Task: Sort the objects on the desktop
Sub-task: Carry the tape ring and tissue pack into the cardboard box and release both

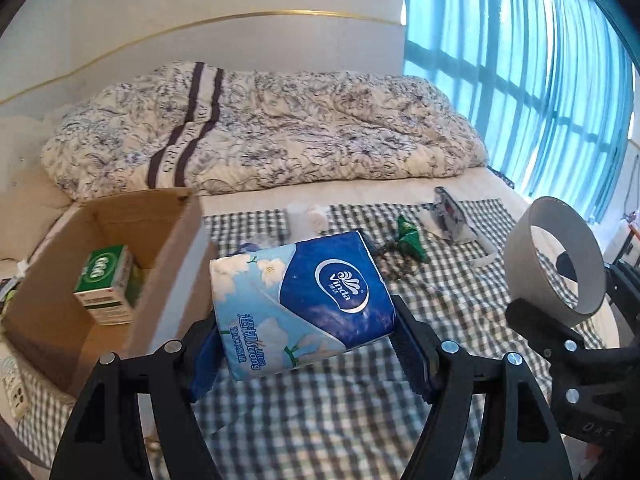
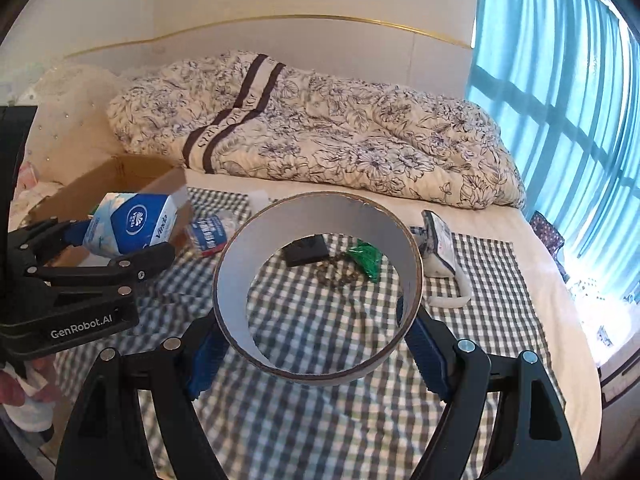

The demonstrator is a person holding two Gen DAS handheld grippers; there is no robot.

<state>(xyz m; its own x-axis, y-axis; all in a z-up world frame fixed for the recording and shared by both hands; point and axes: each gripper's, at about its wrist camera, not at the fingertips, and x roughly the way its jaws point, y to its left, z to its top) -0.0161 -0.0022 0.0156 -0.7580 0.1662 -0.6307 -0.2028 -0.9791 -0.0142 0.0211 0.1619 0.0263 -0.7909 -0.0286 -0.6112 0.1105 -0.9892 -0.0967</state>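
We count one tissue pack [image 1: 304, 304], blue and white, and it sits clamped between the two blue pads of the left gripper [image 1: 306, 354], lifted off the checked cloth [image 1: 440, 360] and tilted, just beside the open side of the single cardboard box [image 1: 120, 232]. That box stands at the cloth's left edge and holds one green and white carton [image 1: 106, 284], upright. The jaws are spread about as wide as the pack and press its two ends.

We count one tape roll [image 2: 316, 288], a wide cardboard ring, squeezed at its lower sides by the right gripper [image 2: 316, 354]; it stands on edge above the cloth's middle, its hole facing the camera. The right gripper hangs level with the left one, just to its right, both pointing toward the far edge of the cloth.

On the cloth itself we count five loose things near the far edge: one green wrapper [image 2: 366, 260], one dark chain [image 2: 336, 274], one small black box [image 2: 306, 250], one clear bottle [image 2: 210, 234] lying down, and one patterned pouch [image 2: 438, 242]. One flowered quilt [image 2: 320, 136] lies bunched beyond the cloth.
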